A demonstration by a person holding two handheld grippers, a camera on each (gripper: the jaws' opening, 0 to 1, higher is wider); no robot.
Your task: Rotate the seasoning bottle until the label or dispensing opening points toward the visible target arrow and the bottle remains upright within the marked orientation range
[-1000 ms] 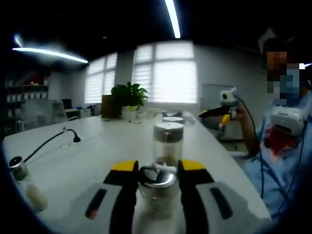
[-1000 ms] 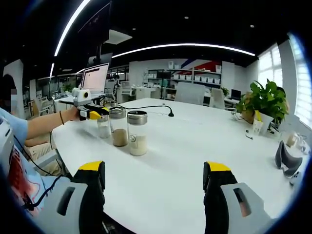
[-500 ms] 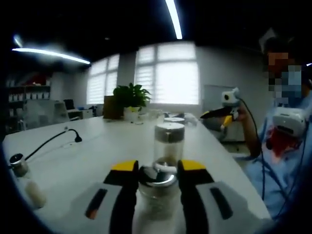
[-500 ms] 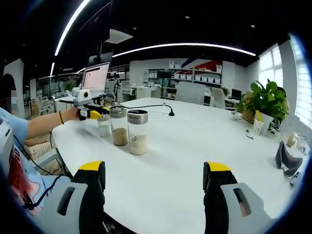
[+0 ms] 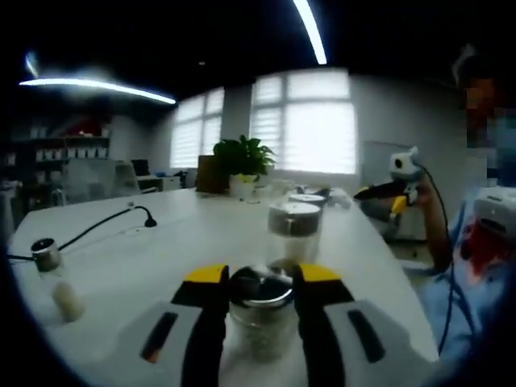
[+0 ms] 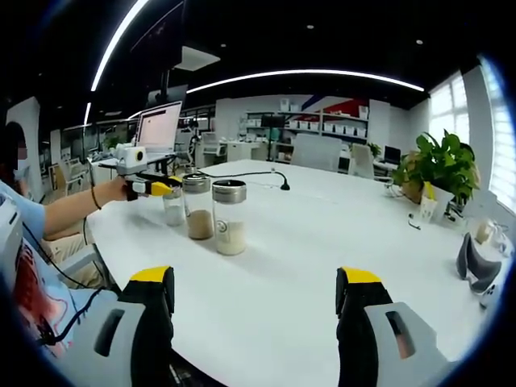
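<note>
A small glass seasoning bottle (image 5: 260, 310) with a metal lid stands upright on the white table (image 5: 161, 266). My left gripper (image 5: 260, 278) is shut on it, one yellow-tipped jaw on each side of the lid. From the right gripper view the same bottle (image 6: 173, 206) stands leftmost in a row, with the left gripper (image 6: 157, 188) on it. Beside it are a brown-filled bottle (image 6: 197, 208) and a white-filled bottle (image 6: 230, 219). My right gripper (image 6: 256, 282) is open over the near table edge, holding nothing. It also hangs in the air at the right (image 5: 389, 192).
A potted plant (image 6: 439, 165) and a gooseneck microphone (image 6: 278, 179) with its cable are at the far side. Another small bottle (image 5: 50, 262) stands at the left. A person's arm (image 6: 76, 208) holds the left gripper. Grey objects (image 6: 472, 262) lie at the right edge.
The left gripper has turned on the spot with the bottle, so its whole view has slid right. The white flap seen on the lid before no longer faces the camera. The right gripper stayed put.
</note>
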